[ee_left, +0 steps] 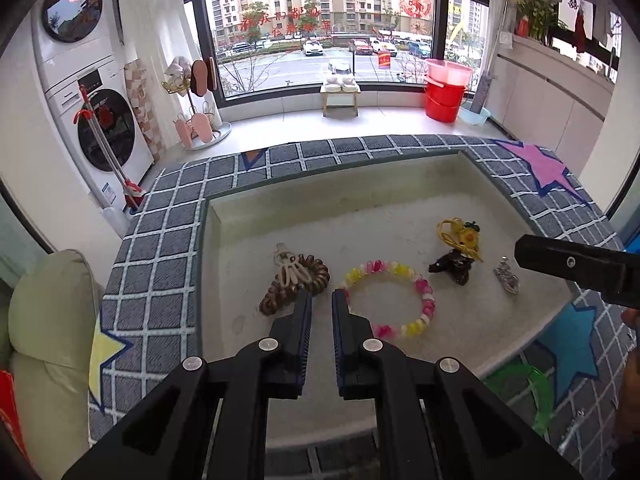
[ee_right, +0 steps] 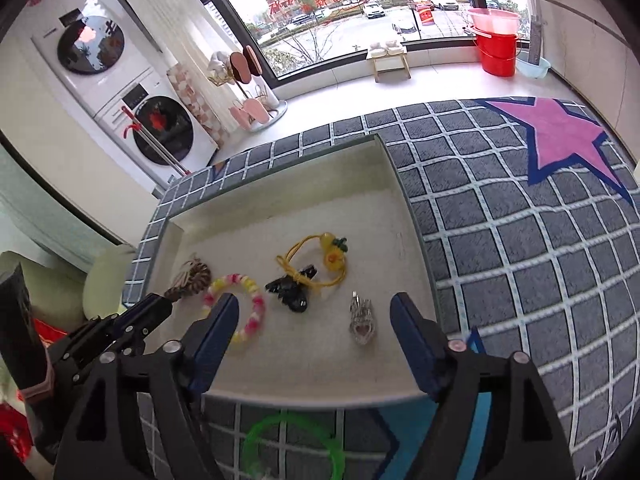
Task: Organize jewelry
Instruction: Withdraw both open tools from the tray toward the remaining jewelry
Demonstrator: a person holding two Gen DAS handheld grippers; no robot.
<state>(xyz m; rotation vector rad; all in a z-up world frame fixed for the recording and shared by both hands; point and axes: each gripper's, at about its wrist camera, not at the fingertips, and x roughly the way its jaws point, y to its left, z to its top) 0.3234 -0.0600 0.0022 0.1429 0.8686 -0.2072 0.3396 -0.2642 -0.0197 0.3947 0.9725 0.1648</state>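
A shallow white tray (ee_left: pixel 360 184) (ee_right: pixel 280 208) on a checked rug holds a brown coil hair tie (ee_left: pixel 296 284) (ee_right: pixel 192 278), a pink-yellow bead bracelet (ee_left: pixel 394 298) (ee_right: pixel 240 304), a black clip (ee_left: pixel 452 266) (ee_right: pixel 290 290), a yellow hair tie with a fruit charm (ee_left: pixel 464 236) (ee_right: pixel 320 260) and a silver clip (ee_left: pixel 507 278) (ee_right: pixel 362 318). My left gripper (ee_left: pixel 321 300) (ee_right: pixel 160 304) hovers between coil tie and bracelet, jaws narrowly apart, empty. My right gripper (ee_right: pixel 314 304) (ee_left: pixel 576 266) is wide open above the tray's near side, empty. A green bangle (ee_left: pixel 536 392) (ee_right: pixel 292 444) lies on the rug in front of the tray.
The grey checked rug (ee_right: pixel 520 240) has pink (ee_right: pixel 560 136), blue (ee_left: pixel 572 344) and yellow (ee_left: pixel 104 352) stars. A cream cushion (ee_left: pixel 44 340) lies at the left. Washing machines (ee_left: pixel 100 128), a slipper rack (ee_left: pixel 196 120), a stool (ee_left: pixel 340 96) and red buckets (ee_left: pixel 444 96) stand by the window.
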